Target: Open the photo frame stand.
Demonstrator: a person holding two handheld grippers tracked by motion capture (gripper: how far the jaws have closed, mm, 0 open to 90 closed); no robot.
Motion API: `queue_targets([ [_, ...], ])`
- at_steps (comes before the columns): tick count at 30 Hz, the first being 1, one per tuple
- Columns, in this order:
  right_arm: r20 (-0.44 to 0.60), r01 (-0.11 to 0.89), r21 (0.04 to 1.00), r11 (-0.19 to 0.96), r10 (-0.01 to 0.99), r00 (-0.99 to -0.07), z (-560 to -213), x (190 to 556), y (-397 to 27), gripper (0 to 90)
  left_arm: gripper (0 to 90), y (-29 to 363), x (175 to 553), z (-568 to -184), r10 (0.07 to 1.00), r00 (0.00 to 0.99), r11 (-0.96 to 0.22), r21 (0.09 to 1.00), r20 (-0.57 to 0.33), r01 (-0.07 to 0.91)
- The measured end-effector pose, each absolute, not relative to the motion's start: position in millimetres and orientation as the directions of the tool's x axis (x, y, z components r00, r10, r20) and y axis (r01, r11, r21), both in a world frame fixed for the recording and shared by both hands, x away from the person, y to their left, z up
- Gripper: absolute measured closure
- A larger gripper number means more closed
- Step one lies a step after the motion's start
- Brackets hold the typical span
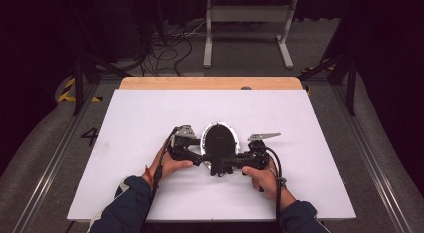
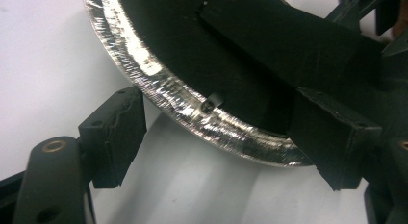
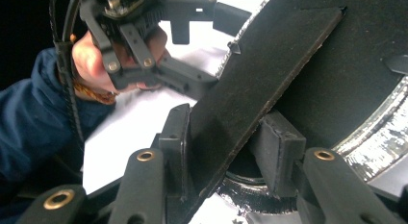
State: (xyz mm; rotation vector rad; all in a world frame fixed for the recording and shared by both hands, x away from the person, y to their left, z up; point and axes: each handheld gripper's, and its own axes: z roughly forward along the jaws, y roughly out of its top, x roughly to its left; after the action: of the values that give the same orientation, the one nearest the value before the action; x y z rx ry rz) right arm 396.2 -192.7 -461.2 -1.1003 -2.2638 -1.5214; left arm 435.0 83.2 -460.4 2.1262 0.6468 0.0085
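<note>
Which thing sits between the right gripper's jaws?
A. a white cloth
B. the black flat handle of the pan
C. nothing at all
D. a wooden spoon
B: in the right gripper view the right gripper has its two jaws pressed on either side of the black flat handle that runs out from the pan with the shiny rim.

Worktop [image 1: 150,143]: plain white sheet, light wood strip [image 1: 210,83] along the far edge. Oval pan [image 1: 218,139]: black inside, rim [image 2: 192,108] bright silver with fine brushed streaks. Flat handle [image 3: 260,84]: matte black, grainy, paler frayed edge. Left gripper [image 1: 197,155] and right gripper [image 1: 227,163]: black throughout, brass-coloured rivets at the jaw links, grey plates on top. Sleeves [image 1: 127,203] dark navy; orange band [image 1: 148,174] at the left wrist. Floor grey, yellow-black hazard tape [image 1: 67,90] at left.
</note>
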Motion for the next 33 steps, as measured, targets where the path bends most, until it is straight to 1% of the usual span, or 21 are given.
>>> queue_targets([
  [2,0.531,0.666,0.718,0.203,0.459,-0.712,-460,395,-193,60.1,24.2,84,435,-460,0.437,0.869,-0.465,0.768,-0.235,0.441],
  [4,0.518,0.655,0.727,0.207,0.462,-0.72,-459,394,-193,60.1,24.5,85,434,-459,0.435,0.869,-0.466,0.767,-0.236,0.442],
  [8,0.512,0.652,0.727,0.214,0.463,-0.723,-457,393,-193,60.2,30.3,88,433,-455,0.446,0.864,-0.447,0.779,-0.231,0.439],
  [11,0.506,0.649,0.729,0.219,0.466,-0.725,-456,391,-193,60.8,33.3,89,431,-452,0.45,0.869,-0.452,0.787,-0.206,0.42],
  [16,0.484,0.633,0.742,0.222,0.476,-0.734,-453,389,-193,65.5,44.3,94,427,-444,0.465,0.867,-0.421,0.817,-0.178,0.394],
  [19,0.469,0.622,0.751,0.222,0.484,-0.739,-451,387,-192,67.8,48.5,96,425,-439,0.468,0.869,-0.413,0.83,-0.159,0.374],
  [23,0.458,0.619,0.753,0.222,0.5,-0.735,-451,386,-192,68.7,50.4,98,424,-434,0.456,0.876,-0.394,0.846,-0.159,0.359],
  [26,0.442,0.608,0.762,0.223,0.507,-0.74,-451,385,-191,70.1,50.4,99,424,-433,0.454,0.869,-0.359,0.853,-0.196,0.38],
  [29,0.417,0.589,0.773,0.235,0.512,-0.751,-450,383,-189,70.7,50.4,100,425,-435,0.431,0.871,-0.337,0.853,-0.237,0.398],
  [33,0.401,0.58,0.778,0.242,0.52,-0.754,-449,382,-187,70.9,53.1,101,426,-434,0.425,0.872,-0.33,0.855,-0.243,0.399],
])
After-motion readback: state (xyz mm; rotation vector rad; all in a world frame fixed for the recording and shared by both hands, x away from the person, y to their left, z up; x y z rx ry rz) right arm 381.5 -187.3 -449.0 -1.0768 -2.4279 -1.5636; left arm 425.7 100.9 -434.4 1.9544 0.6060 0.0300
